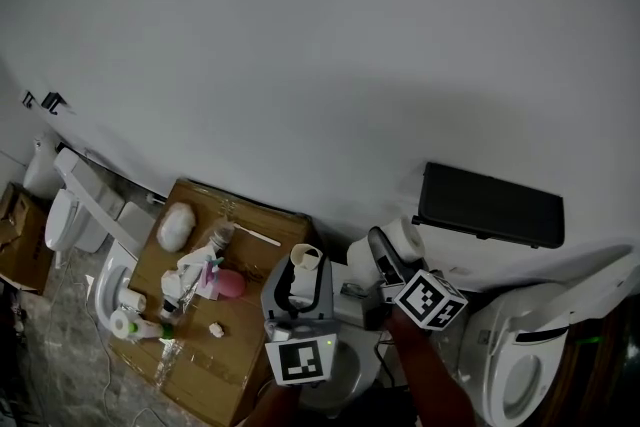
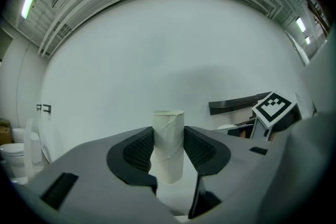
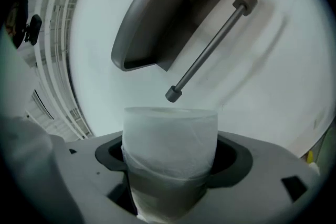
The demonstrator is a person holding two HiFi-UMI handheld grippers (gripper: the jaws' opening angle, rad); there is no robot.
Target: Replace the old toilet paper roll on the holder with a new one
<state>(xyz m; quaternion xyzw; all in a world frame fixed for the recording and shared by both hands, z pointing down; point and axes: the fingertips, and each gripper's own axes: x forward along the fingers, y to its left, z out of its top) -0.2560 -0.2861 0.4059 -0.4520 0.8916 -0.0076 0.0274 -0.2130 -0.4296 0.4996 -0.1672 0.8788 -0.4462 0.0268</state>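
Note:
An empty brown cardboard tube (image 2: 168, 144) stands upright between the pads of my left gripper (image 2: 168, 150), which is shut on it. The head view shows that tube (image 1: 305, 260) in the left gripper (image 1: 302, 283) at bottom centre. My right gripper (image 3: 170, 162) is shut on a full white toilet paper roll (image 3: 170, 144). Just beyond the roll is the free end of the holder's bare metal rod (image 3: 173, 93), which slants up to the right under the dark holder cover (image 3: 152, 18). In the head view the roll (image 1: 405, 238) in the right gripper (image 1: 393, 260) sits left of the black holder (image 1: 490, 205) on the white wall.
A cardboard box (image 1: 250, 355) at lower left carries bottles, a pink item and a white pouch. A white toilet (image 1: 515, 365) stands at lower right and another toilet (image 1: 62, 215) at far left. The right gripper's marker cube (image 2: 273, 106) shows in the left gripper view.

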